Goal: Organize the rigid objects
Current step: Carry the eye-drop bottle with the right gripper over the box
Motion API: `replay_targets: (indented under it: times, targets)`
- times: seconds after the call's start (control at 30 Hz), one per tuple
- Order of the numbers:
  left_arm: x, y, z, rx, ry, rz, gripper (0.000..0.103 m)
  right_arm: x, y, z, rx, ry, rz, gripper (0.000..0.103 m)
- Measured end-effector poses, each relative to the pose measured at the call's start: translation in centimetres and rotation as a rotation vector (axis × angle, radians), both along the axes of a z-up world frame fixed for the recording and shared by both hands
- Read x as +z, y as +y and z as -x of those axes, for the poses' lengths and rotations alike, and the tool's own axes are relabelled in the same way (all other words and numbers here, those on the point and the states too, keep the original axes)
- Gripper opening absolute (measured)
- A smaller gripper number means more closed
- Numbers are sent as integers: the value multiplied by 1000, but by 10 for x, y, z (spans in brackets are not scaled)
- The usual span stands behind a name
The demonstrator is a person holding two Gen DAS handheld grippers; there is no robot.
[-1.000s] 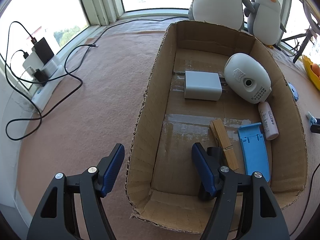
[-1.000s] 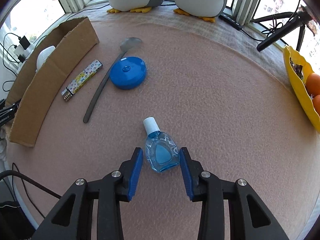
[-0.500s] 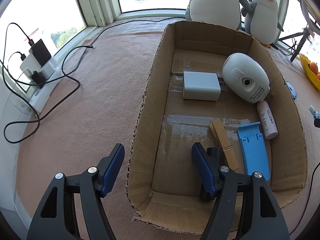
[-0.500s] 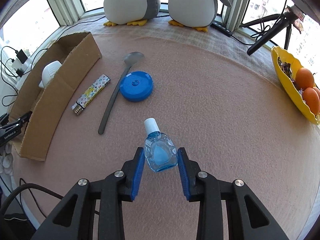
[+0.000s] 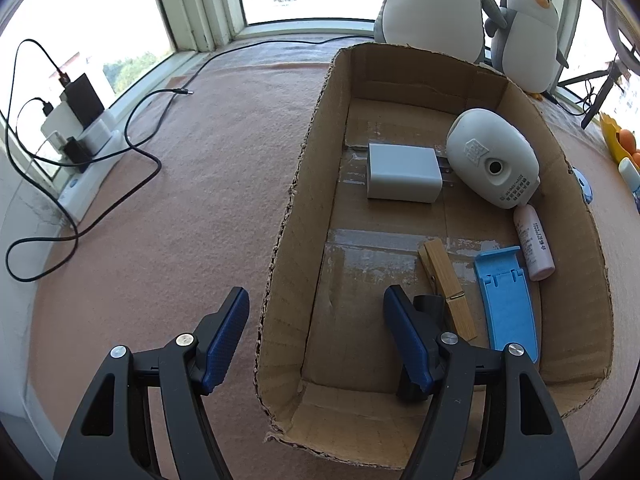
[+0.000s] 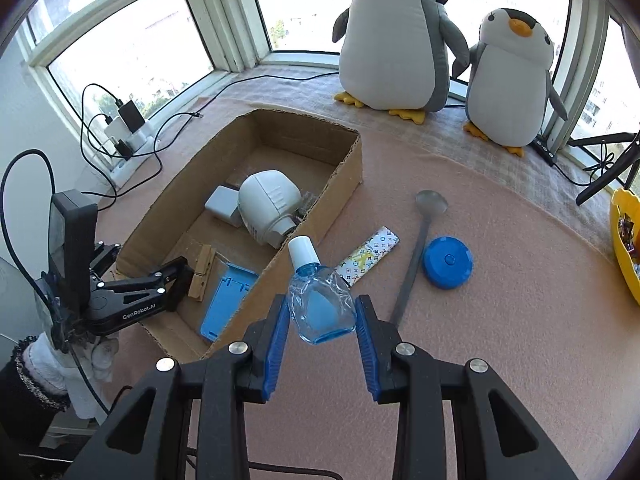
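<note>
My right gripper (image 6: 322,314) is shut on a small clear blue dropper bottle (image 6: 320,308) with a white cap, held in the air beside the right wall of the cardboard box (image 6: 332,200). My left gripper (image 5: 316,320) stands open astride the box's left wall (image 5: 304,184), one finger outside and one inside, neither pad touching it. It shows in the right wrist view as the left gripper (image 6: 176,276) at the box's near end. In the box lie a white charger (image 5: 404,176), a white rounded device (image 5: 492,160), a pink tube (image 5: 534,242), a wooden clothespin (image 5: 448,288) and a blue stand (image 5: 506,300).
On the pink cloth right of the box lie a patterned lighter (image 6: 368,258), a grey spoon (image 6: 416,256) and a round blue lid (image 6: 448,262). Two plush penguins (image 6: 394,36) stand by the window. A yellow bowl (image 6: 624,248) sits far right; a power strip with cables (image 5: 80,152) far left.
My right gripper has lifted the dropper bottle off the cloth and carried it towards the box, which now fills the left of its view. The left gripper has stayed put.
</note>
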State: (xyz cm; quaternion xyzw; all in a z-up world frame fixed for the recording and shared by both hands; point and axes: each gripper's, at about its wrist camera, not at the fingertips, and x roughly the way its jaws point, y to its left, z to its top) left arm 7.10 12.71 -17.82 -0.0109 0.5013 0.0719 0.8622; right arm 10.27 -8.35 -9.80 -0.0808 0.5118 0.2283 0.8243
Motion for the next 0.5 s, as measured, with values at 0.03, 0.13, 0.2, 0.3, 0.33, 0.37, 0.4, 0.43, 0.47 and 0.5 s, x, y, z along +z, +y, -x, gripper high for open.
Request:
replay_targets:
  times: [0.03, 0.13, 0.2, 0.3, 0.33, 0.37, 0.4, 0.43, 0.47, 0.5]
  targets:
    - [0, 0, 0, 1, -1, 0, 71, -1, 7, 0, 9, 4, -4, 30]
    - [0, 0, 0, -2, -6, -2, 71, -4, 25, 2, 34, 9, -12, 30]
    - [0, 0, 0, -3, -9, -2, 71, -8, 36, 3, 45, 16, -15, 30]
    - [0, 1, 1, 6, -11, 8, 71, -12, 48, 6, 57, 26, -23, 30]
    - [0, 2, 1, 8, -12, 10, 71, -13, 52, 7, 59, 28, -25, 30]
    - [0, 2, 1, 9, -12, 11, 71, -14, 55, 7, 62, 30, -25, 30]
    - [0, 2, 1, 9, -13, 12, 71, -15, 58, 9, 65, 29, -24, 30]
    - [-1, 2, 1, 9, -13, 12, 71, -16, 62, 10, 68, 28, -23, 30]
    - [0, 2, 1, 9, -13, 12, 71, -16, 64, 11, 71, 28, -27, 30]
    - [0, 2, 1, 8, -13, 11, 71, -16, 67, 12, 72, 29, -31, 30]
